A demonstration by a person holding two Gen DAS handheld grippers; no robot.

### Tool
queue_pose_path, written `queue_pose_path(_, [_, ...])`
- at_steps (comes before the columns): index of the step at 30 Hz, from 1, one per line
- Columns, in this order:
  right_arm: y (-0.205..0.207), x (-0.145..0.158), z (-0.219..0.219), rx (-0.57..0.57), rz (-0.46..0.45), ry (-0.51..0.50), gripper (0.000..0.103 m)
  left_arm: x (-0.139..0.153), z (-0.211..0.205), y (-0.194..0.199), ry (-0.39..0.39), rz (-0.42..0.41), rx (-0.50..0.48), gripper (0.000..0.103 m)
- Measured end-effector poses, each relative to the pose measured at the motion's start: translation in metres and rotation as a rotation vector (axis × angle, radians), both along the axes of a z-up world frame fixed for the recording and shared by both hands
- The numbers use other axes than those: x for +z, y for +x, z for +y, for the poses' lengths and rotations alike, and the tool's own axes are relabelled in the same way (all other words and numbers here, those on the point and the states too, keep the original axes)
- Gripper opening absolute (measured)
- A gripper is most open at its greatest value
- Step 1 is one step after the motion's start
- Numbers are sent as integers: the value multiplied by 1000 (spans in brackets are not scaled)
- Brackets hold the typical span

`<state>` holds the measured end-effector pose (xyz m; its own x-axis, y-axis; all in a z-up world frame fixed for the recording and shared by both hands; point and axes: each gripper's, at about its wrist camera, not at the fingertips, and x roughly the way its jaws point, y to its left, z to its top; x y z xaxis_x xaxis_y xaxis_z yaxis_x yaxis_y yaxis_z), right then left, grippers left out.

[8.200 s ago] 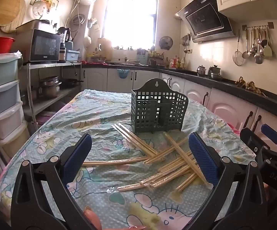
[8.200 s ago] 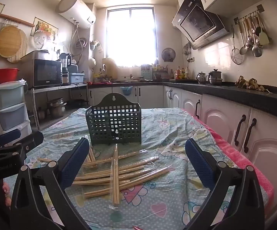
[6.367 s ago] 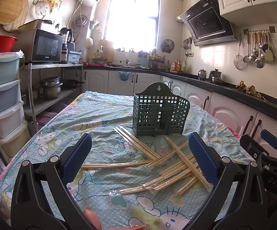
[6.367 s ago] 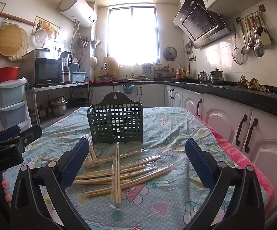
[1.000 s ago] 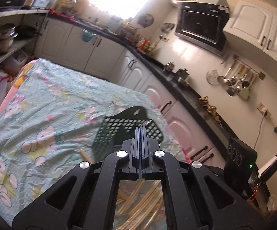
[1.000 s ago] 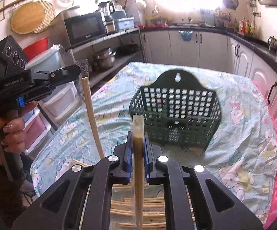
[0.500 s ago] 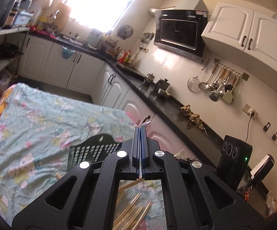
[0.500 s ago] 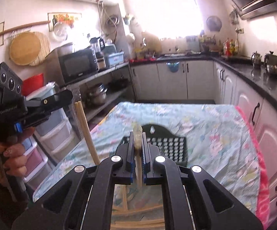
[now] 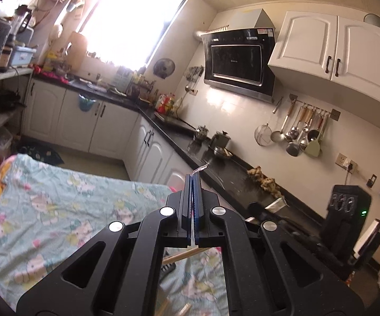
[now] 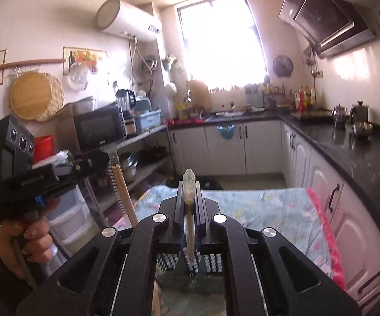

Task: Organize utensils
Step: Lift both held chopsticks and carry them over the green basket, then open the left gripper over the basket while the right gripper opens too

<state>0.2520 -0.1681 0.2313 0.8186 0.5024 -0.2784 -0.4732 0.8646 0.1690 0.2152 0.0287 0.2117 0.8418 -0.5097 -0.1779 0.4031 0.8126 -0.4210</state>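
Observation:
My right gripper [image 10: 189, 184] is shut on a plastic-wrapped pair of chopsticks [image 10: 189, 226] that stands upright, its lower end over the dark green utensil basket [image 10: 205, 266] seen between the gripper arms. My left gripper [image 9: 193, 181] is shut on another wrapped pair of chopsticks [image 9: 183, 255]; only a bit of wrapper tip and a slanted length below the jaws show there. In the right wrist view the left gripper [image 10: 105, 155] is at the left, held high by a hand, with its chopsticks [image 10: 125, 197] hanging down. Loose chopsticks [image 9: 183, 309] lie on the table.
The table is covered by a cartoon-print cloth [image 9: 58, 210]. Kitchen counters [image 10: 348, 152] run along the right and far walls. A shelf with a microwave [image 10: 98, 129] and plastic drawers [image 10: 69, 221] stands to the left.
Both grippers have tilted upward, so less table shows. The right gripper's chopsticks now stand over the basket, which has dropped to the bottom of its view.

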Motion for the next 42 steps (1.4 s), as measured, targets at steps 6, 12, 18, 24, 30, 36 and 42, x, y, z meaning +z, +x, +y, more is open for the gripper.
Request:
queue_pose_path(6, [8,9,-6,-37,-47,-6,6,4,1,14,16,-33,52,0])
queue_pose_path(12, [25,-4,-8,-52,-24,-16,6,-6,7,28,18,-21,88,0])
queue_pose_path(18, [38,-31,-2,-50,28,-41,6,-32,18,40,-6,17,112,0])
queue_pose_path(24, [48,-58,4,-53,77,-53,6,-61,27,48,-31,59,122,0])
queue_pose_path(30, [54,-78,10,-55,107,-56,6,-84,29,51,-43,99,118,0])
queue_pose_path(36, [61,-95,18,-51,151,-56,7,-99,27,50,-39,125,114,0])
queue_pose_path(42, [64,-108,24,-58,177,-66,13,-109,29,49,-33,144,115,0])
